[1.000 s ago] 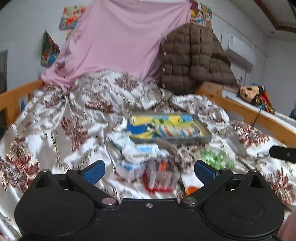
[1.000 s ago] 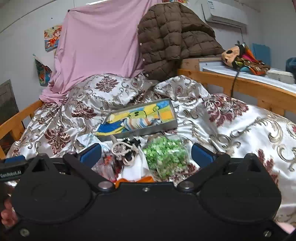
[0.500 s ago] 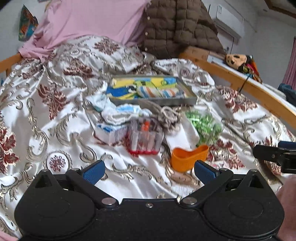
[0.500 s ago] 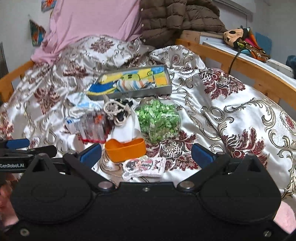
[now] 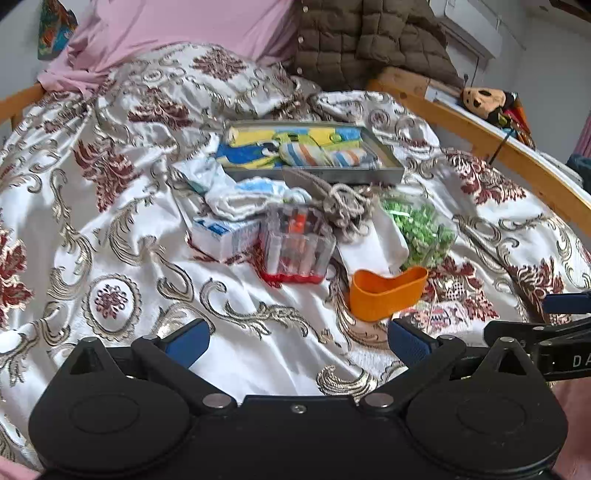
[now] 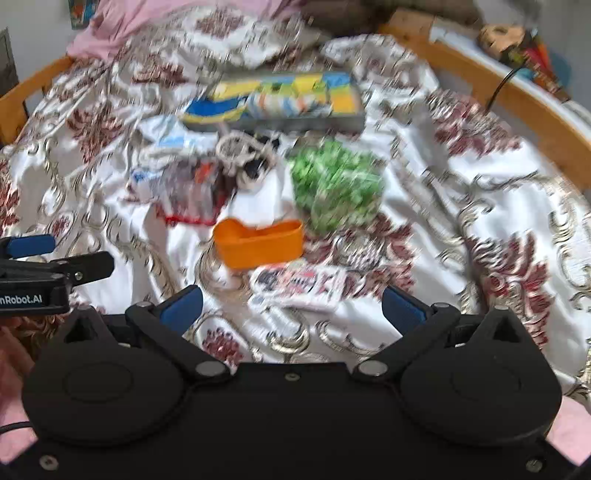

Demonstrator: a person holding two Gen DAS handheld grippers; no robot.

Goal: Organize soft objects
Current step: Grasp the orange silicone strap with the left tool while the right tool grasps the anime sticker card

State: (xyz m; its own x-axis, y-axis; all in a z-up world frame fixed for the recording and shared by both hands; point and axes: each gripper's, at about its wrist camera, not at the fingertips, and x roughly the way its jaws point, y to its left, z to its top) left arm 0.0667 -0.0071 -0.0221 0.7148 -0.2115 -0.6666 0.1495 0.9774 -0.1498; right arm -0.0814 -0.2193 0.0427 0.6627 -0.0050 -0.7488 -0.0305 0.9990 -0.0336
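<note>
A pile of small things lies on the patterned bedspread: a grey tray [image 5: 384,173] holding a colourful cloth and a striped roll, a white cloth [image 5: 240,197], a rope coil [image 5: 345,206], a bag of green pieces [image 5: 421,229], a clear case with red base [image 5: 295,247], a blue-white box [image 5: 225,232], an orange cup [image 5: 384,293] and a printed pouch [image 6: 299,284]. My left gripper [image 5: 297,339] is open and empty, short of the pile. My right gripper [image 6: 291,306] is open and empty, just over the pouch. The right wrist view is blurred.
A wooden bed rail [image 5: 480,138] runs along the right side, with a stuffed toy [image 5: 484,101] on the shelf behind it. A brown puffer jacket [image 5: 369,40] and a pink sheet [image 5: 177,26] hang at the head of the bed.
Both grippers have tilted down and moved closer over the bed, so the pile, the orange cup and the pouch have come into view. Both stay open.
</note>
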